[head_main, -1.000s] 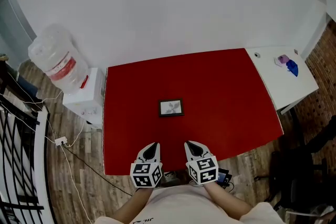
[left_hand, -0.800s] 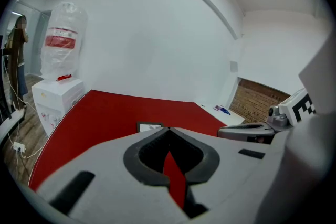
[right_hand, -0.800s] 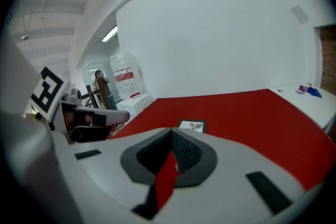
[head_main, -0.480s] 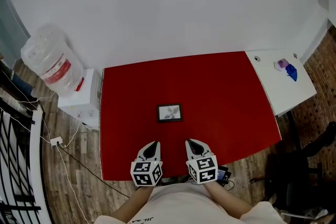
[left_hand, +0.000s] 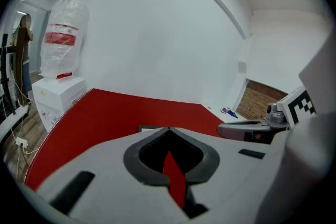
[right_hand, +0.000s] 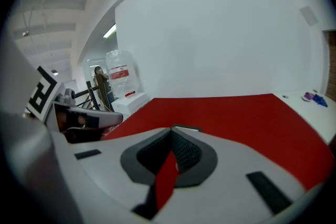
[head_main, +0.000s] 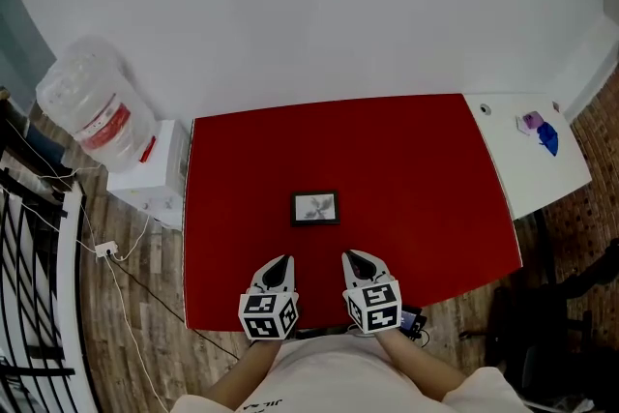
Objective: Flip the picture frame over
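A small dark picture frame (head_main: 315, 208) with a pale picture facing up lies flat near the middle of the red table (head_main: 416, 179). My left gripper (head_main: 281, 262) and right gripper (head_main: 349, 258) hover side by side over the table's near edge, short of the frame, both shut with nothing held. In the left gripper view only a sliver of the frame (left_hand: 148, 128) peeks over the closed jaws; the right gripper view shows the frame (right_hand: 186, 128) the same way.
A water dispenser with a big bottle (head_main: 89, 106) stands left of the table. A white side table (head_main: 527, 145) with small purple and blue items (head_main: 540, 131) adjoins the right edge. A black railing (head_main: 29, 285) runs at far left. A white wall rises behind.
Both grippers have shifted slightly toward the table, staying shut and side by side. The head view has moved a little. The frame has not moved on the table.
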`<state>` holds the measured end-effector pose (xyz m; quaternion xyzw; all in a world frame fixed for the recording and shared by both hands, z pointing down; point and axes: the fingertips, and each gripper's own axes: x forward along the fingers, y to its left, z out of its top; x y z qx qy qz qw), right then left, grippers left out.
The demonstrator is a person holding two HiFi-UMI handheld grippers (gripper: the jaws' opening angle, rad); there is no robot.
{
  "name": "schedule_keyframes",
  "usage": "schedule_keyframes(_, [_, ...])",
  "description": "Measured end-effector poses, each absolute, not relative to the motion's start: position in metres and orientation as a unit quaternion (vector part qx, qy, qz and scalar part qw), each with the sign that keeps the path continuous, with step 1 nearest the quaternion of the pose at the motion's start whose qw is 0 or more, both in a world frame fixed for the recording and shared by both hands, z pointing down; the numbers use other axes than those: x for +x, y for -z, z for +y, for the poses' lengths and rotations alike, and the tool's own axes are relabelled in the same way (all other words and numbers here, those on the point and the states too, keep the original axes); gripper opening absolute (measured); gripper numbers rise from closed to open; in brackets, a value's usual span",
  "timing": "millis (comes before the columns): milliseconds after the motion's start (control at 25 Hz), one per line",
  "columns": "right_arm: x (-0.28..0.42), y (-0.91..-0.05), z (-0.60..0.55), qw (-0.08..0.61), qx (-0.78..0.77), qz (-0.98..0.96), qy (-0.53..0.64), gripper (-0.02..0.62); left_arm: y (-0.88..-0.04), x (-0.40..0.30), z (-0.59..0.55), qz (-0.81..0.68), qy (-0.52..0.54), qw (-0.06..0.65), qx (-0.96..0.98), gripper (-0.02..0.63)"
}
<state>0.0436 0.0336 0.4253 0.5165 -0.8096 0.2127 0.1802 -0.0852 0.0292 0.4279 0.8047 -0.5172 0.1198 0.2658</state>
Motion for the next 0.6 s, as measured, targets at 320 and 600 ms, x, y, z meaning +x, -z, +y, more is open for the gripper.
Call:
schedule_keyframes(320, [0.03,-0.439,0.005,0.181,0.511,-0.811,-0.217,0.005,-0.446,-0.096,0.01,-0.523,-0.132,0.272,0.797,0.006])
schedule_keyframes(600, [0.017,-0.471,-0.014,0.196,0.51,-0.806,-0.228,0.005,-0.469,-0.103,-0.009,-0.518,-0.141,0.279,0.796,0.006])
